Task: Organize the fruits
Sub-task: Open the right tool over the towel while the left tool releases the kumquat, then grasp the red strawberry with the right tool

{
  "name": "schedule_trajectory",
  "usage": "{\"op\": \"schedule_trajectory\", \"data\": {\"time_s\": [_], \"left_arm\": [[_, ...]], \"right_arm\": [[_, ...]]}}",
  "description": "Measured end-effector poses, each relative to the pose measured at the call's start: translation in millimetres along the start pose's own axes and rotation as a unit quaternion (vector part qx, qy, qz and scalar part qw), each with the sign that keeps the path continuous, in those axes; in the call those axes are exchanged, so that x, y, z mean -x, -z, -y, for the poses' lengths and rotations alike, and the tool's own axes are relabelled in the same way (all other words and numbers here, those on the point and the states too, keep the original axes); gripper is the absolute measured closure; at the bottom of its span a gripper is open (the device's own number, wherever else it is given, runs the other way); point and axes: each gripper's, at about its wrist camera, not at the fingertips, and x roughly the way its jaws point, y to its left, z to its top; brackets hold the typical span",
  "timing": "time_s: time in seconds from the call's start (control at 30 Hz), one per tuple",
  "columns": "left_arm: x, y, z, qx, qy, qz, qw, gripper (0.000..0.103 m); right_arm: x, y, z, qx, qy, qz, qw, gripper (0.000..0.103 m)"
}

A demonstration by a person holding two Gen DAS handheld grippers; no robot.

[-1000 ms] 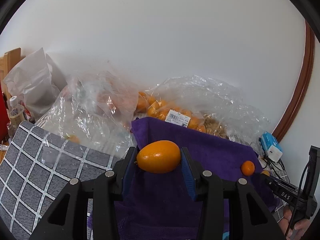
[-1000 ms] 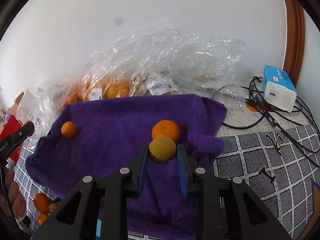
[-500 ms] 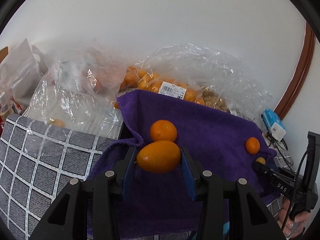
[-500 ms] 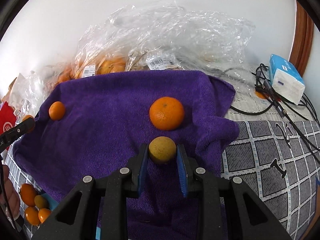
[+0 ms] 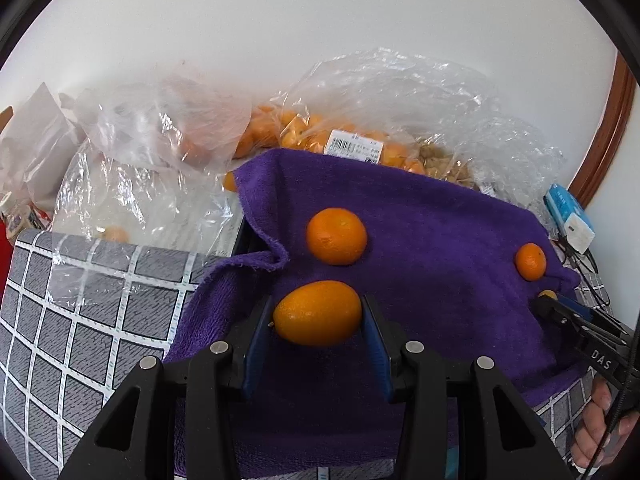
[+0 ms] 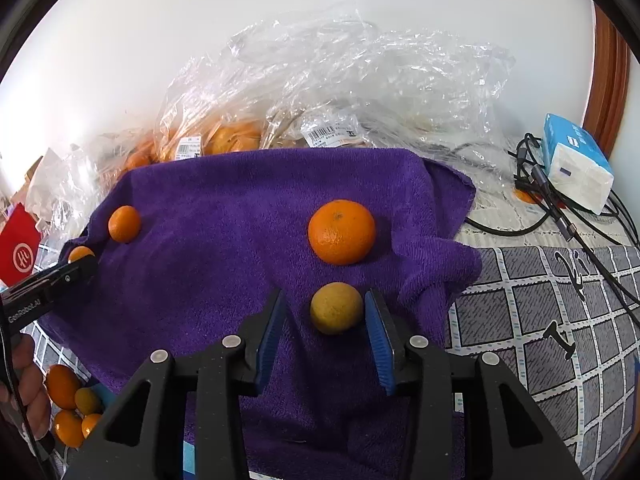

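Observation:
A purple towel (image 5: pixel 420 240) (image 6: pixel 224 216) covers the table's middle. My left gripper (image 5: pixel 318 316) is shut on an oval orange kumquat (image 5: pixel 318 313) just above the towel's left part. A round mandarin (image 5: pixel 337 236) lies just beyond it and a smaller one (image 5: pixel 530 261) at the right. My right gripper (image 6: pixel 326 312) is open; a yellowish round fruit (image 6: pixel 337 308) sits on the towel between its pads, close to the right pad. A large mandarin (image 6: pixel 341 231) lies beyond it and a small one (image 6: pixel 124 223) at the left.
Clear plastic bags of oranges (image 5: pixel 332 136) (image 6: pixel 224 140) lie behind the towel by the wall. A blue tissue pack (image 6: pixel 576 168) and black cables (image 6: pixel 560 216) are at the right. Several loose small oranges (image 6: pixel 70 404) lie at the lower left. A grey checked mat (image 5: pixel 80 300) surrounds the towel.
My right gripper has opened and let go of the yellowish fruit onto the towel. My left gripper has come down over the towel with the kumquat still held.

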Motion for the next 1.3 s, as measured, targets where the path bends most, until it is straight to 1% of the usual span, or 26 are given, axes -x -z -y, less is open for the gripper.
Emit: {"op": "schedule_trajectory", "data": {"time_s": [0.17,0.27,0.33,0.4,0.47,0.53,0.67,0.77,0.83,0.87,0.9,0.97,1.03,1.1,1.17,1.2,1.3], "left_arm": [[-3.0,0.6,5.5,-0.017,-0.014,-0.009,0.9997,0.061],[-4.6,-0.1,6.5,-0.017,-0.013,-0.013,0.9997,0.061],[-3.9,-1.0,5.4,-0.014,-0.01,-0.011,0.9998,0.061],[-1.1,-1.8,3.2,-0.009,-0.01,-0.008,0.9999,0.059],[3.3,-3.1,0.5,-0.002,-0.005,-0.002,1.0,0.056],[9.4,-4.8,-1.2,0.004,-0.004,0.001,1.0,0.056],[28.9,-9.7,-3.5,0.011,0.005,0.036,0.9993,0.053],[39.4,-14.0,-5.4,0.018,0.01,0.05,0.9985,0.053],[46.1,-18.0,-6.1,0.022,0.011,0.057,0.9981,0.053],[50.3,-19.5,-6.2,0.022,0.015,0.06,0.9978,0.053],[56.5,-21.0,-6.0,0.023,0.019,0.068,0.9973,0.053],[69.1,-24.0,-4.5,0.021,0.022,0.085,0.996,0.053],[80.2,-26.0,-2.6,0.015,0.015,0.087,0.996,0.053],[89.7,-23.1,-1.9,0.012,0.011,0.077,0.9969,0.053],[99.8,-14.3,-4.9,0.008,0.016,0.077,0.9969,0.053],[104.6,-8.6,-7.0,0.005,0.012,0.074,0.9971,0.053],[116.2,13.2,-17.4,-0.006,0.005,0.066,0.9978,0.053]], "right_arm": [[1.6,0.1,1.2,-0.001,0.002,0.005,1.0,0.061],[3.8,0.1,1.4,-0.002,0.002,0.009,1.0,0.061],[5.8,0.0,1.8,-0.002,0.0,0.012,1.0,0.06],[9.1,-0.3,1.5,0.0,0.004,0.017,1.0,0.056],[13.1,-1.4,1.1,0.0,0.004,0.019,1.0,0.054],[21.0,-3.1,-0.9,0.003,0.008,0.028,1.0,0.053],[41.5,-7.2,-7.1,0.002,0.019,0.05,0.999,0.051],[58.2,-5.0,-11.5,-0.011,0.023,0.051,0.998,0.052],[67.3,2.3,-15.4,-0.011,0.024,0.046,0.999,0.052],[72.3,8.5,-19.0,-0.008,0.029,0.043,0.999,0.059],[76.5,14.4,-21.9,-0.005,0.034,0.041,0.999,0.069],[82.2,28.3,-27.9,-0.002,0.042,0.029,0.999,0.073],[85.7,43.6,-34.1,0.002,0.027,0.012,1.0,0.073],[88.4,57.5,-39.5,0.007,0.01,-0.001,1.0,0.067],[93.1,72.6,-47.2,0.013,-0.001,-0.001,1.0,0.067],[94.9,78.6,-50.3,0.015,-0.006,0.001,1.0,0.066],[96.8,96.4,-61.2,0.024,-0.044,0.001,0.999,0.066]]}}
